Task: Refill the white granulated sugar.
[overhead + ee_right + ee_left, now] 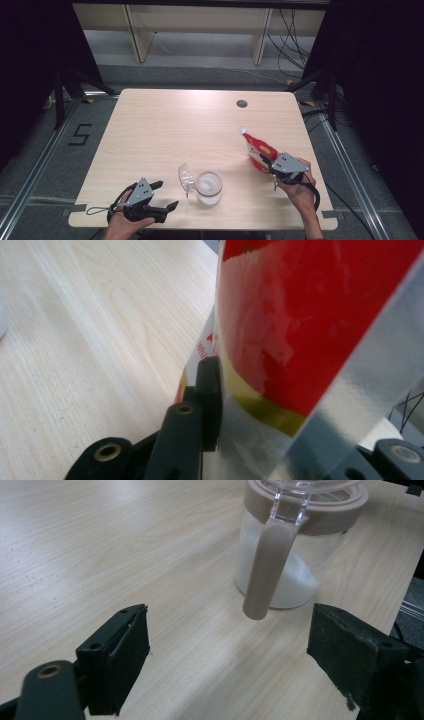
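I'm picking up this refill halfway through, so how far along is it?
Done: the jar on the table has its clear lid flipped open, with white powder already inside. In hand: the right gripper is clamped on the red pouch, held off to the jar's side. The left gripper waits open near the jar. Left: bringing the pouch over the jar, then closing the lid.

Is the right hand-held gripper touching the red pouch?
Touching. In the right gripper view, the right hand-held gripper has its black pad pressed flat against the red pouch, which sits between its jaws.
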`<state>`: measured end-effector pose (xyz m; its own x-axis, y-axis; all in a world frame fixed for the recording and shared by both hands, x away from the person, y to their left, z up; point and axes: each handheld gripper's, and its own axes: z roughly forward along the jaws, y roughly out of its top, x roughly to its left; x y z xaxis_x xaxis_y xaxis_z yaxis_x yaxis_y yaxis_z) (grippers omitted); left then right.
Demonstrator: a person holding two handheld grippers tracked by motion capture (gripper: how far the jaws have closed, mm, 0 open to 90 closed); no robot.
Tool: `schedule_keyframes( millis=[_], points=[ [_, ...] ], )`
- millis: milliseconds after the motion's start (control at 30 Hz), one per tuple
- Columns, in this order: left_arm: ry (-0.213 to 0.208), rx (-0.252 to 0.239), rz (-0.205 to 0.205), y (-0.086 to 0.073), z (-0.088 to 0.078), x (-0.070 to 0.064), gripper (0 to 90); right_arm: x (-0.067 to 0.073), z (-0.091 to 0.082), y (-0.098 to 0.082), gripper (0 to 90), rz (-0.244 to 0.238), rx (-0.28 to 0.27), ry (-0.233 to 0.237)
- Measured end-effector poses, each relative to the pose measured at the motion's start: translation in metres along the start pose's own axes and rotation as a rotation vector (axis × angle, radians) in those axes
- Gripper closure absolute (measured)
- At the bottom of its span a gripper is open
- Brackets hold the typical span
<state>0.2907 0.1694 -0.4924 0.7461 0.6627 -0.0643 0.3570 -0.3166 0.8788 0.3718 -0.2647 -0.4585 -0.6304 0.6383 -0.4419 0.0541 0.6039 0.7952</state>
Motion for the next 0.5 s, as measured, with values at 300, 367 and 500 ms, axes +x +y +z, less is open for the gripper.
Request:
schedule_keyframes(
  millis=[300, 367, 500],
  points=[
    [-0.007, -0.008, 0.03, 0.001, -0.001, 0.0, 16.3, -0.013, -0.006, -0.015, 75.3, 0.143, -0.03, -0.017],
    [-0.008, -0.011, 0.024, 0.001, 0.0, 0.0, 16.3, -0.013, -0.005, -0.015, 74.4, 0.149, -0.033, -0.02],
    [-0.004, -0.008, 0.028, 0.001, -0.001, 0.001, 16.3, -0.012, -0.008, -0.015, 66.4, 0.194, -0.026, -0.034]
  ],
)
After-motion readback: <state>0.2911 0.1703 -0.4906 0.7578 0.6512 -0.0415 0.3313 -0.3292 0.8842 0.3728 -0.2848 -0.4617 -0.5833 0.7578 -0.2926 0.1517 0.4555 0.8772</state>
